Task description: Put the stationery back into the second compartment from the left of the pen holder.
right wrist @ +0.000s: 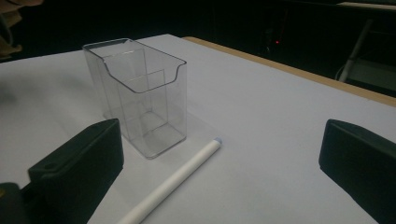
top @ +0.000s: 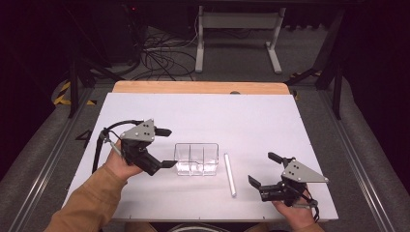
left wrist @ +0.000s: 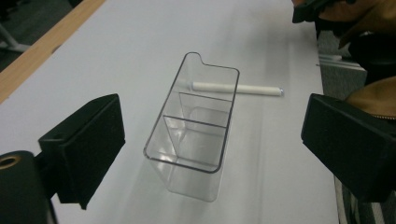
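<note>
A clear plastic box [top: 196, 145] with inner dividers stands upright and empty in the middle of the white board [top: 203, 113]. A white stick [top: 230, 174] lies flat just right of it, apart from its wall. My left gripper [top: 167, 148] hovers at the box's left side, open, with nothing between its jaws. In the left gripper view the box [left wrist: 196, 186] sits ahead of the wide jaws of the left gripper [left wrist: 212, 119], the stick [left wrist: 236, 87] beyond it. My right gripper [top: 265, 168] is open near the front right. The right gripper view has the box [right wrist: 140, 93] and the stick [right wrist: 173, 184] ahead of the right gripper [right wrist: 219, 149].
The white board lies on a wooden table whose far edge [top: 193, 87] shows as a strip. Past it on the floor are a tangle of cables [top: 159, 55] and the white legs of a desk frame [top: 237, 29]. Grey rails run along both sides.
</note>
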Motion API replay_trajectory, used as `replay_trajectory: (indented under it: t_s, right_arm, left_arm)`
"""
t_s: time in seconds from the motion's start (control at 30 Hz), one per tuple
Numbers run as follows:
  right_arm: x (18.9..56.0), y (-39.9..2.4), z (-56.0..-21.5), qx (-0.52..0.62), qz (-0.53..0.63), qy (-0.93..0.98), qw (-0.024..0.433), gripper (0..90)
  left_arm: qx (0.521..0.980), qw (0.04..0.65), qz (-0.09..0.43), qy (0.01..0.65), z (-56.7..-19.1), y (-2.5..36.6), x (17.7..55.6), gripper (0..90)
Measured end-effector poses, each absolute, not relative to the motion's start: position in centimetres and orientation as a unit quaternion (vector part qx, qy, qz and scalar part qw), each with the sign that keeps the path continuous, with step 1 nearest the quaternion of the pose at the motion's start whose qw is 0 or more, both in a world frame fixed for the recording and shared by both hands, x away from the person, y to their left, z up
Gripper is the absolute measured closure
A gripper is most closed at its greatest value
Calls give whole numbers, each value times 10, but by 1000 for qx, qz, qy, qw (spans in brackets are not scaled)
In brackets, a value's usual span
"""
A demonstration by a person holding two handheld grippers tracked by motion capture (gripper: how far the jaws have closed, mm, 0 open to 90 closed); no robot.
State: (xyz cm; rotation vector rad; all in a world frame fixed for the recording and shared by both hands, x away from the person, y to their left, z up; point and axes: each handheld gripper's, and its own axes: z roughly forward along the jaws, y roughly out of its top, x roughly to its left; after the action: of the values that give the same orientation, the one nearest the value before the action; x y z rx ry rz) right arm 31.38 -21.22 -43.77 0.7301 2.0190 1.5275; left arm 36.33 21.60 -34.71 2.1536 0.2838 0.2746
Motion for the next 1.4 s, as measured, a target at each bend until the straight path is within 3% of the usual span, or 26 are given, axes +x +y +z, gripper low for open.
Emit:
replay_trajectory:
  t_s: [0.2, 0.47, 0.7, 0.87, 1.1, 1.4]
  right_arm:
    - [315, -207, -434, 281, 565, 739, 236, 4]
    - [313, -206, -431, 281, 555, 738, 260, 48]
    - [313, -203, -426, 277, 546, 739, 282, 93]
    - [318, -198, -421, 266, 539, 756, 258, 121]
    - [322, -188, -416, 250, 526, 769, 264, 217]
    - [328, -178, -405, 244, 520, 775, 265, 209]
  left_arm:
    - [855, 483, 126, 142, -353, 235, 350, 29]
    - [835, 511, 124, 163, -358, 250, 341, 14]
    - [811, 526, 155, 203, -378, 272, 320, 5]
    - [795, 529, 178, 238, -395, 287, 305, 5]
    - [781, 522, 211, 270, -409, 296, 295, 5]
    - [776, 522, 213, 282, -424, 302, 291, 6]
